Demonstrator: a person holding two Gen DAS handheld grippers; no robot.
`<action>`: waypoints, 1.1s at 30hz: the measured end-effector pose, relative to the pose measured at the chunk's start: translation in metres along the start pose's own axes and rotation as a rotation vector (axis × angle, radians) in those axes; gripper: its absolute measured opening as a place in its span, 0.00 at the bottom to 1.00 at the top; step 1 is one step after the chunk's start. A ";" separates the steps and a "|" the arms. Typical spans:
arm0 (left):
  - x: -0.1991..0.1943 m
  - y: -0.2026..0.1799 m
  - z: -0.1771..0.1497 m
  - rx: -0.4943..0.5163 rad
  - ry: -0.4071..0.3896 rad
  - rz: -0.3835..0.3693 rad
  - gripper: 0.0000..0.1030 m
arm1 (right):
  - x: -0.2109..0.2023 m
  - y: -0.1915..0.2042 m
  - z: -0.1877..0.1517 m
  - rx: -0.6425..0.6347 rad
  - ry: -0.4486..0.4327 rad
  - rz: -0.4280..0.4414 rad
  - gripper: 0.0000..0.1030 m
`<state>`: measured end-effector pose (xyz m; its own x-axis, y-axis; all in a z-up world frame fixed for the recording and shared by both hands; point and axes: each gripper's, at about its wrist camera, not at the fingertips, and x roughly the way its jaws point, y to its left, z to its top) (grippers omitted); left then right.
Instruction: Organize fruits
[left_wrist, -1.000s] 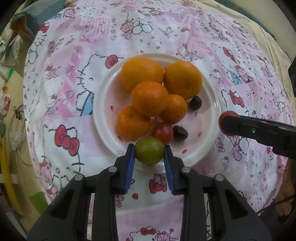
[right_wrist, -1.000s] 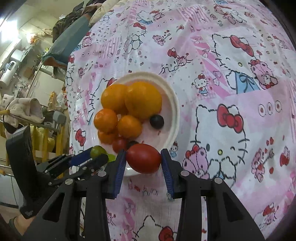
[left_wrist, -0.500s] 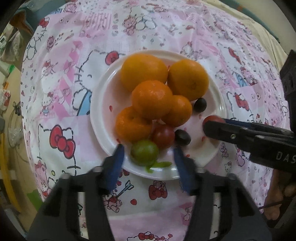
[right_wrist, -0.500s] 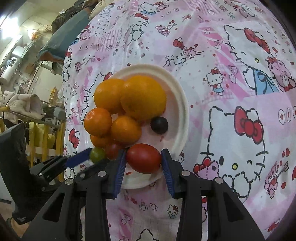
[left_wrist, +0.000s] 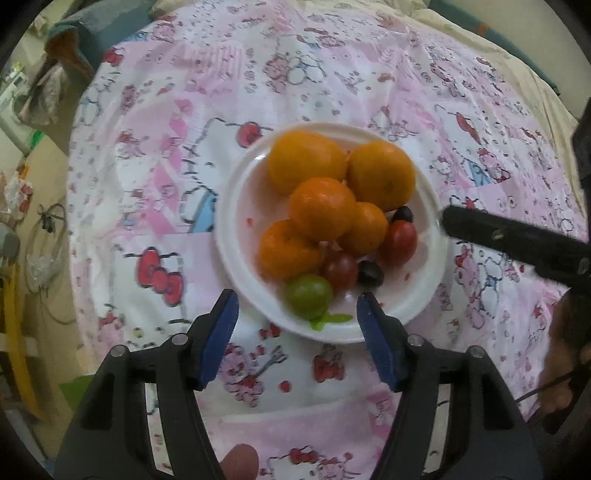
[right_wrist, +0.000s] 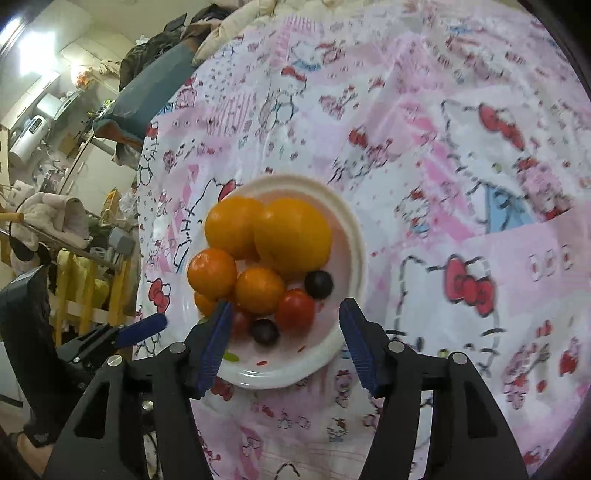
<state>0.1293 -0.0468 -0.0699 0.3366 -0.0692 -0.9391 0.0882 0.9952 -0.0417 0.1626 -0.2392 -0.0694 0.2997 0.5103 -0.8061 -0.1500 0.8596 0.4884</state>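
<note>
A white plate (left_wrist: 240, 192) on the pink Hello Kitty cloth holds several oranges (left_wrist: 321, 212), two red tomatoes (left_wrist: 399, 242), two dark plums (left_wrist: 369, 273) and a green fruit (left_wrist: 308, 295) at its near rim. My left gripper (left_wrist: 297, 325) is open and empty, its jaws on either side of the plate's near edge. My right gripper (right_wrist: 284, 338) is open and empty over the plate (right_wrist: 347, 236), just behind the red tomato (right_wrist: 295, 308) and a dark plum (right_wrist: 264, 331). The right gripper's finger (left_wrist: 513, 240) reaches in from the right in the left wrist view.
The cloth-covered table (right_wrist: 461, 147) spreads right and far of the plate. A cluttered room with a rack and towels (right_wrist: 55, 221) lies past the table's left edge. The left gripper (right_wrist: 122, 334) shows at the lower left of the right wrist view.
My left gripper opened, left the green fruit on the plate and drew back. My right gripper opened and left the red tomato on the plate beside the oranges.
</note>
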 end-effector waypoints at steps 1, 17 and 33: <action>-0.003 0.004 -0.002 -0.010 -0.010 0.013 0.61 | -0.004 -0.002 -0.002 0.013 -0.002 0.009 0.61; -0.093 0.033 -0.052 -0.082 -0.239 0.012 0.88 | -0.079 0.043 -0.064 -0.108 -0.207 -0.091 0.92; -0.128 0.047 -0.103 -0.170 -0.399 0.050 0.99 | -0.101 0.072 -0.113 -0.218 -0.428 -0.246 1.00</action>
<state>-0.0058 0.0160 0.0129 0.6753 -0.0081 -0.7375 -0.0822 0.9929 -0.0862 0.0149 -0.2261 0.0098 0.7012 0.2758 -0.6575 -0.2049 0.9612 0.1847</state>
